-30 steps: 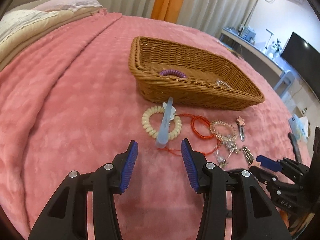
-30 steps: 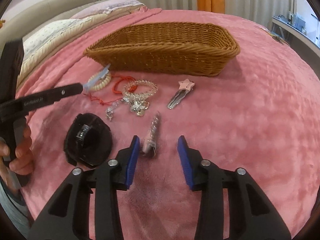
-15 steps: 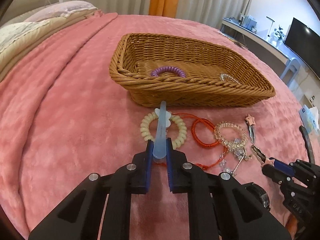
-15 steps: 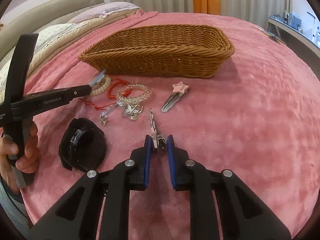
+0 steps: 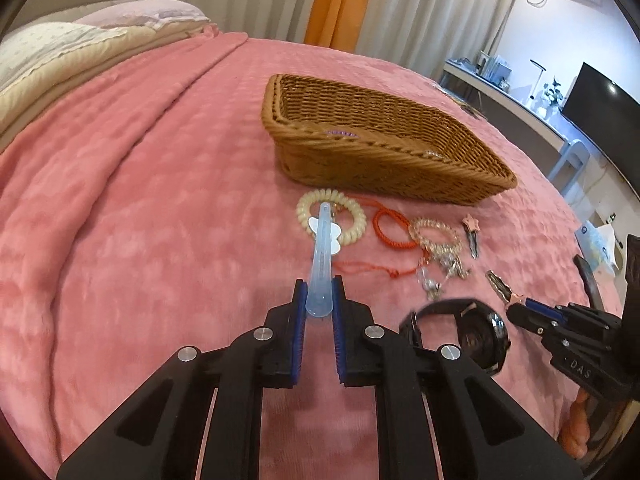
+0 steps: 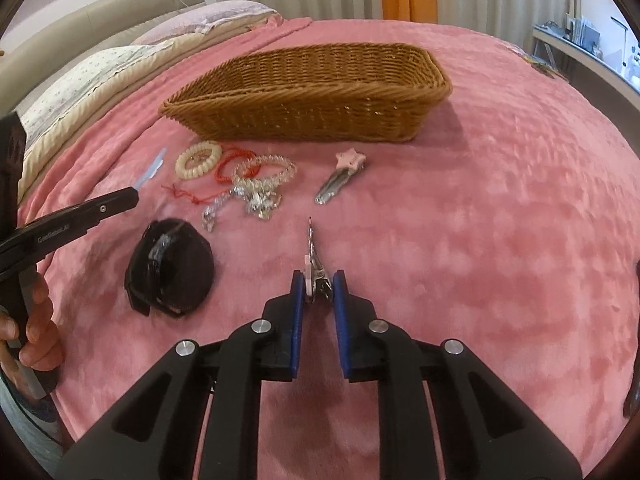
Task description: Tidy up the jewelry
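Both grippers clamped on hair clips over the pink blanket (image 5: pixel 120 208).

Left gripper (image 5: pixel 319 300) pinches the tail of a translucent pale-blue hair clip (image 5: pixel 322 256), long axis pointing ahead toward the wicker basket (image 5: pixel 384 164). Right gripper (image 6: pixel 318 286) grips a slim silver clip (image 6: pixel 311 256), its tip likewise pointing toward the basket, near the blanket's front edge.

I see a bed under a pink blanket (image 5: pixel 120 184), pillows (image 5: pixel 60 52) upper left, pale curtains (image 5: pixel 420 8) with an orange panel (image 5: pixel 332 0), and a dark television (image 5: pixel 600 100) far right.
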Action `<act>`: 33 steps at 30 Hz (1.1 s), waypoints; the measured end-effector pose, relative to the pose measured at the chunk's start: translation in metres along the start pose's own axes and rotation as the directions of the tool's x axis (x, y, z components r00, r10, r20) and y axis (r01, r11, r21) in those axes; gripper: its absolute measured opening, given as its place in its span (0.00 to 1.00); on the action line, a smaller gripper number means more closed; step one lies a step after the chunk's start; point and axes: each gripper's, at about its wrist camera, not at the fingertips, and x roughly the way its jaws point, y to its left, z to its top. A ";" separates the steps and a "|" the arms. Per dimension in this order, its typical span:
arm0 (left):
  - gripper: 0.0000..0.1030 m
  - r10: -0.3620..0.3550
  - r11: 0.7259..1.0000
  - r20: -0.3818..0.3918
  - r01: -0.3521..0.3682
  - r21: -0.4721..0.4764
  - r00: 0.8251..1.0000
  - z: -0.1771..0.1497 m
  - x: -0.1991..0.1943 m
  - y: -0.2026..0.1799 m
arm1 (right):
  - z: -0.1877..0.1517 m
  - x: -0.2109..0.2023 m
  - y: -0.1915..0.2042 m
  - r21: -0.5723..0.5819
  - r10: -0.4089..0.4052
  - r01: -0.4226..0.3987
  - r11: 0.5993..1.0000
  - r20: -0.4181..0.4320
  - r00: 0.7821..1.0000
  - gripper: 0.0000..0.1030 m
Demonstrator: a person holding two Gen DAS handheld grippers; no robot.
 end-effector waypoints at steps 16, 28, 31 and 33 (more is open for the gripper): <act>0.10 -0.045 0.999 0.028 0.045 0.010 0.999 -0.010 -0.003 0.005 | 0.011 0.011 -0.002 0.014 -0.011 0.012 1.000 -0.038 0.999 0.33; 0.10 -0.059 0.998 0.028 0.059 0.027 0.998 -0.013 -0.004 0.003 | 0.000 0.001 0.014 -0.105 -0.021 0.016 0.994 -0.051 0.998 0.36; 0.10 -0.064 0.998 0.033 0.063 0.029 0.997 -0.013 -0.005 0.003 | -0.002 -0.005 0.012 -0.127 -0.046 0.042 0.991 -0.030 0.998 0.53; 0.10 -0.062 0.998 0.035 0.061 0.034 0.997 -0.014 -0.005 0.002 | 0.000 -0.005 0.013 -0.144 -0.052 0.048 0.988 -0.026 0.998 0.53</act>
